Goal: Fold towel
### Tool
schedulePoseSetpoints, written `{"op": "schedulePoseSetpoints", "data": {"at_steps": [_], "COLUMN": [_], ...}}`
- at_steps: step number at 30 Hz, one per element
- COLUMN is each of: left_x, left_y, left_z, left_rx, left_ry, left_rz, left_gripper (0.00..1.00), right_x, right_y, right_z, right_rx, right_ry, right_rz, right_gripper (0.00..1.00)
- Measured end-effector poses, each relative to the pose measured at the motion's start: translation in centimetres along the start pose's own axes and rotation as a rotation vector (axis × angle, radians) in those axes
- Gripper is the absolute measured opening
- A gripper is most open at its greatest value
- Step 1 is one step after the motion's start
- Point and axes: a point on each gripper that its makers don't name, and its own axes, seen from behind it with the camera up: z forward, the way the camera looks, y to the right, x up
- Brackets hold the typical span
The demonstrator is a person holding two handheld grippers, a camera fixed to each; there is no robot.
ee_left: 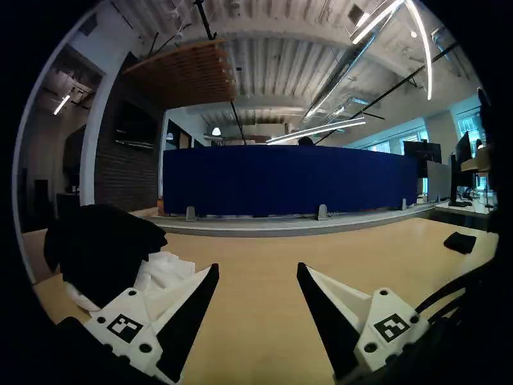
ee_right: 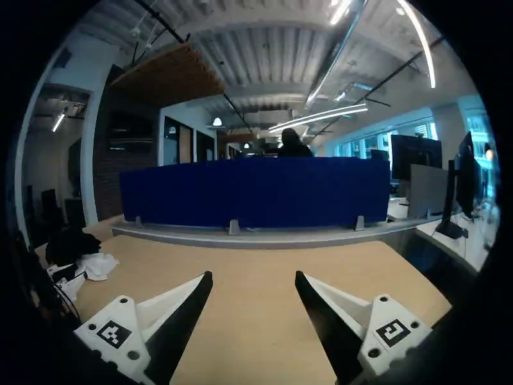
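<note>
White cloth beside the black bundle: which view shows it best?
Left gripper view: the white cloth lies close, tucked against the black bundle. In the right gripper view the cloth is small, far off at left.

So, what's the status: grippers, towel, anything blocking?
Left gripper open, empty. Right gripper open, empty. White cloth, likely the towel, crumpled against a black cloth heap, not yet touched. That heap may get in the way.

Each gripper view looks level and forward from low above the wooden table [ee_left: 269,301]. Both face the blue partition [ee_left: 288,179] ahead; tabletop and partition are common to both.
</note>
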Motion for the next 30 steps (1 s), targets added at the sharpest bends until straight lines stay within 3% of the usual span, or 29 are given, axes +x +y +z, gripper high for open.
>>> {"op": "schedulePoseSetpoints", "data": {"at_steps": [6,11,20,30], "left_x": [0.0,0.0,-0.1,-0.1], "left_y": [-0.1,-0.1,-0.1,-0.2], "left_z": [0.0,0.0,0.1,0.1], "left_rx": [0.000,0.000,0.000,0.000], "left_ry": [0.000,0.000,0.000,0.000], "left_rz": [0.000,0.000,0.000,0.000], "left_gripper": [0.90,0.90,0.90,0.90], "right_x": [1.3,0.6,-3.4,-7.8], "right_y": [2.0,3.8,7.5,8.5], "right_z": [-0.9,-1.4,-1.2,0.3], "right_rx": [-0.020,-0.038,-0.084,-0.103], "right_ry": [0.065,0.108,0.132,0.118], "right_rz": [0.012,0.025,0.050,0.054], "right_gripper": [1.00,1.00,1.00,1.00]}}
